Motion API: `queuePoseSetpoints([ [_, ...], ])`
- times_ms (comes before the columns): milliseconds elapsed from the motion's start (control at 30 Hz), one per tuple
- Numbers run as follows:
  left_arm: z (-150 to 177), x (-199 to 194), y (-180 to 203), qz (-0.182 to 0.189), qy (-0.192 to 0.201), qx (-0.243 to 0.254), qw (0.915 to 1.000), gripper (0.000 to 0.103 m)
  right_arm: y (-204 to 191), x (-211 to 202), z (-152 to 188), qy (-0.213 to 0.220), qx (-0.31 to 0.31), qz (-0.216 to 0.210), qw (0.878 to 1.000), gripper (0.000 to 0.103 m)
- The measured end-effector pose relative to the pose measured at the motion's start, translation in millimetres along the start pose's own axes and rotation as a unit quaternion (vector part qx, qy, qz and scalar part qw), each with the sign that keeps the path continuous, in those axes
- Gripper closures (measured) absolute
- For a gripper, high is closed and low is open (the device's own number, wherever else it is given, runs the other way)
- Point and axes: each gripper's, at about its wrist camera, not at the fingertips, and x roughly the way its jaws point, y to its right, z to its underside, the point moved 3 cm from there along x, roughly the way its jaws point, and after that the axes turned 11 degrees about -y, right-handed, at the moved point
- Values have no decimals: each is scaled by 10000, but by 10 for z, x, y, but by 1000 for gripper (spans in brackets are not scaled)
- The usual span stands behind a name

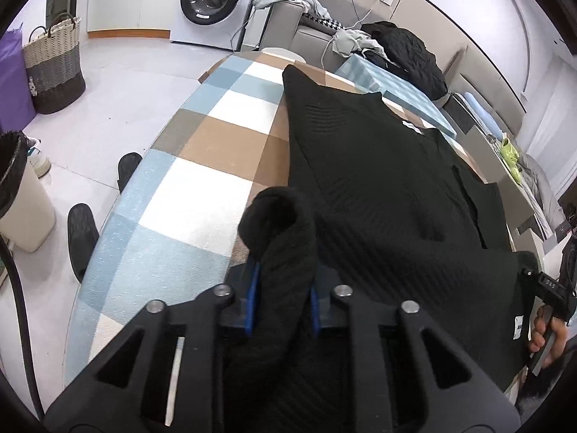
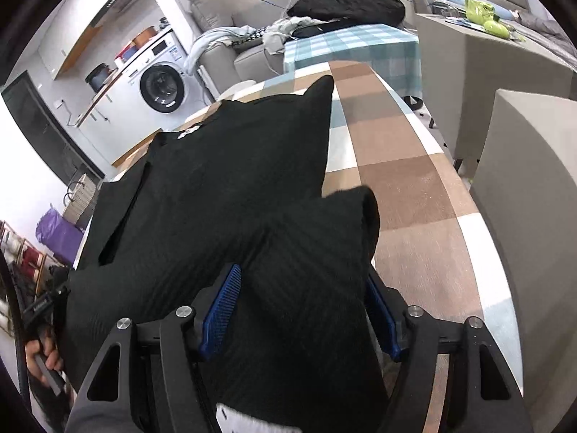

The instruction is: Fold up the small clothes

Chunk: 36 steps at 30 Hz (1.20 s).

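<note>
The table (image 1: 202, 166), covered by a checked cloth of blue, brown and white squares, is my landmark. On it lies the black knit garment (image 1: 378, 180), spread from the near edge to a point near the far end; the cloth lies bare along both flanks of the garment. Its body rests fairly flat, with a white label (image 1: 411, 125) showing toward the far end and a slit or placket line beside it. The near hem is lifted off the table at both corners. I hold the left gripper (image 1: 283, 299) at the near edge of the table, its blue pads (image 1: 254, 296) pressed against a bunched roll of the hem. I hold the right gripper (image 2: 303, 317) at the same near edge, its blue pads (image 2: 221, 310) standing on either side of a thick wad of the other hem corner, which fills the gap between them. Assessment: the garment is laid out and gripped at both near corners, which I judge to be the start of a fold carrying the hem toward the far end of the table. No completed fold is visible; the lengthwise fold, any side folds and final squaring remain outstanding.
</note>
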Motion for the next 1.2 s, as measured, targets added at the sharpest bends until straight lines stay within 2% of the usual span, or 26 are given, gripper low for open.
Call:
queuePoseSetpoints([
  [33, 4, -12, 8, -21, 4, 29, 10000, 89, -42, 10, 4, -29, -60, -117, 9999, 68],
  [100, 24, -23, 16, -16, 9, 68, 10000, 90, -108, -1, 25, 48, -183, -18, 9998, 80],
  [133, 41, -34, 9, -8, 9, 69, 10000, 90, -124, 1, 49, 14, -203, -37, 9998, 81],
  [433, 341, -281, -117, -125, 45, 199, 9997, 90, -180, -172, 395, -184, -313, -65, 9993, 82],
  [633, 535, -468, -227, -114, 118, 66, 9998, 89, -161, -373, 644, -230, -403, -214, 9987, 82],
  [667, 529, -494, -242, -84, 164, 48, 9998, 89, -154, -407, 647, -154, -410, -187, 9989, 82],
  [767, 530, -561, -310, -72, 219, -68, 9997, 84, -76, -510, 610, -2, -240, -89, 9997, 65],
  [800, 552, -597, -336, -49, 251, -103, 9996, 83, -56, -546, 619, 30, -220, -55, 9997, 64],
  [867, 585, -659, -392, -87, 321, -254, 9991, 72, -8, -634, 657, 113, -244, 37, 9996, 63],
  [900, 607, -693, -451, -178, 343, -385, 9985, 58, 19, -676, 695, 152, -263, 45, 9995, 60],
  [933, 643, -729, -508, -185, 382, -492, 9979, 50, 49, -707, 738, 179, -260, 9, 9995, 59],
  [1067, 777, -824, -628, 112, 347, -614, 9974, 49, 177, -771, 938, 82, -182, -105, 9997, 57],
  [1200, 910, -878, -528, 45, 303, -272, 9992, 49, 173, -812, 1111, 49, -321, -276, 9991, 50],
])
